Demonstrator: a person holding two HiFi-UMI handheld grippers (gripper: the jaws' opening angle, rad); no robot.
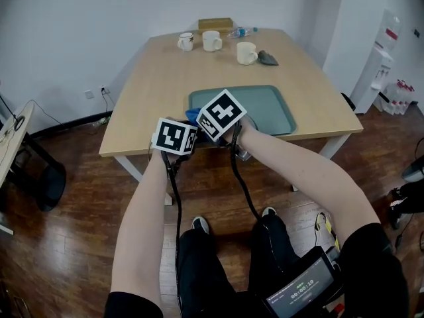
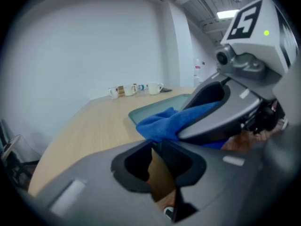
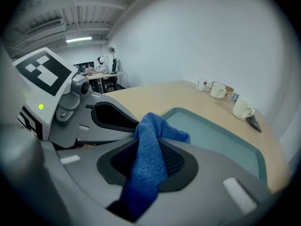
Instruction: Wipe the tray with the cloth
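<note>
A teal tray lies near the front edge of the wooden table. My right gripper is shut on a blue cloth, which bunches up above its jaws. In the head view the cloth shows at the tray's near left corner, beside the right gripper's marker cube. My left gripper sits just left of it at the table's front edge; its jaws stand slightly apart with nothing between them. In the left gripper view the cloth hangs from the right gripper, in front of the tray.
At the table's far end stand three mugs, a brown box, a plastic bottle and a dark rag. A water dispenser stands to the right, a desk to the left.
</note>
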